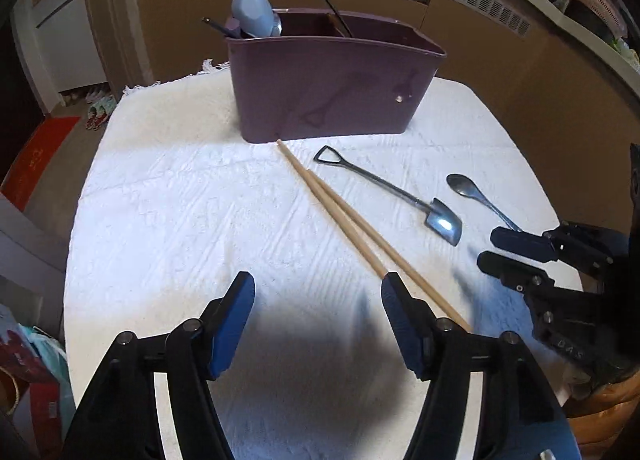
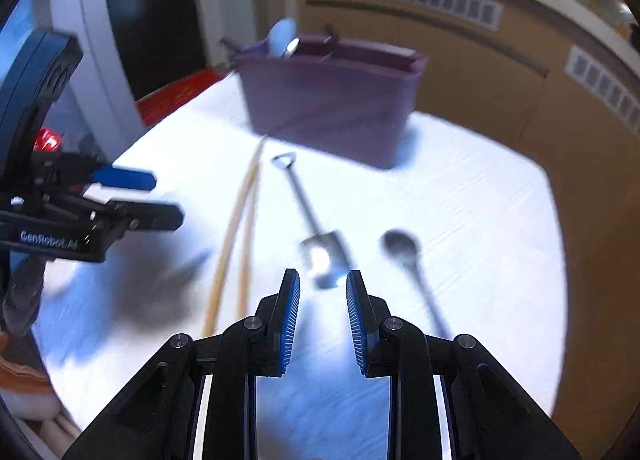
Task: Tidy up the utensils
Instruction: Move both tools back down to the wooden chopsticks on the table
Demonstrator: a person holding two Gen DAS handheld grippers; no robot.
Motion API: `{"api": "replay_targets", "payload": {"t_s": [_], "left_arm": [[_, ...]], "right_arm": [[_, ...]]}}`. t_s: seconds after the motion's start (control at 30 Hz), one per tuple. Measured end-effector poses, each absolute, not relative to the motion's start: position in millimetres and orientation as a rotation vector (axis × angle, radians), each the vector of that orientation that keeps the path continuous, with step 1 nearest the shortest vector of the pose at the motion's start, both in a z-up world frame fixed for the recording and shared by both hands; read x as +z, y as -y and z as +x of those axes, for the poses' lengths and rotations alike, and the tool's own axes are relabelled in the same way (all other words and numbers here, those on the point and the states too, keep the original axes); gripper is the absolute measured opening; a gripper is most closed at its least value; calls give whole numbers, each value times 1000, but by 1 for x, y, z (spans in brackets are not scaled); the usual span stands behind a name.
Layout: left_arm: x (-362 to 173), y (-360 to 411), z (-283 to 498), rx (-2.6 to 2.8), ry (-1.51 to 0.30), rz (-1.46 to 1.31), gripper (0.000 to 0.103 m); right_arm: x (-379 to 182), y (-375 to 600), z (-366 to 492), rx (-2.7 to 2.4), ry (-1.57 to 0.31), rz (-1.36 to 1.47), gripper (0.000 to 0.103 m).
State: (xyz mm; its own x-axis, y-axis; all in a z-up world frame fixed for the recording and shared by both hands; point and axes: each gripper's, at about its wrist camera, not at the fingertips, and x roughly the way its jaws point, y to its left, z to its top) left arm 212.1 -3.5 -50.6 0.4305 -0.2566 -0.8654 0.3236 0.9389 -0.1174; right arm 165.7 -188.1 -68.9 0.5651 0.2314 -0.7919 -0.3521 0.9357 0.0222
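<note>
- Now, over a white-clothed surface (image 1: 180,200), two hand-held grippers hang above loose cutlery, with a purple utensil caddy (image 1: 332,88) standing at the far side.
- Left gripper (image 1: 318,292): fingers wide apart and holding nothing; its right finger sits just over the near ends of a pair of wooden chopsticks (image 1: 340,216), which lie side by side pointing toward the caddy.
- Right gripper (image 2: 323,288): fingers parted only narrowly, also empty, aimed at the blade of a small shovel-shaped spoon (image 2: 316,236); a plain metal spoon (image 2: 404,256) lies just beside it.
- Already inside the caddy: a pale blue spoon (image 1: 252,14) and dark-handled pieces.
- Likely step in hand: each gripper lining up on its own piece.
- To do it well, the left should centre both chopsticks between its fingers before closing, so neither rolls away on the cloth.
- The right would do better on the shovel spoon's thin handle than its blade, and needs a steadier approach; its view is blurred.
</note>
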Motion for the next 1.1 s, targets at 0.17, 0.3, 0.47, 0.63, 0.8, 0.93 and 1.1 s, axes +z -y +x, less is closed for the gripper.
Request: {"api": "replay_targets", "payload": {"t_s": [0.17, 0.3, 0.47, 0.63, 0.8, 0.93, 1.1], "left_arm": [[-49, -14, 204, -327, -1053, 69, 63], [-50, -28, 201, -321, -1035, 73, 67], [-57, -37, 199, -329, -1033, 79, 68], [-65, -36, 204, -352, -1050, 60, 69], [-64, -29, 206, -373, -1061, 56, 69], [-64, -19, 202, -405, -1079, 71, 69], [-70, 3, 208, -488, -1165, 39, 67]], "right_arm": [[-78, 164, 184, 430, -960, -110, 20], [-85, 147, 211, 452, -1007, -88, 10], [-95, 134, 227, 459, -1044, -92, 9], [-95, 121, 234, 448, -1058, -162, 10], [-94, 123, 237, 446, -1121, -134, 6], [-91, 145, 226, 467, -1151, -38, 6], [-77, 185, 193, 417, -1098, -24, 6]]}}
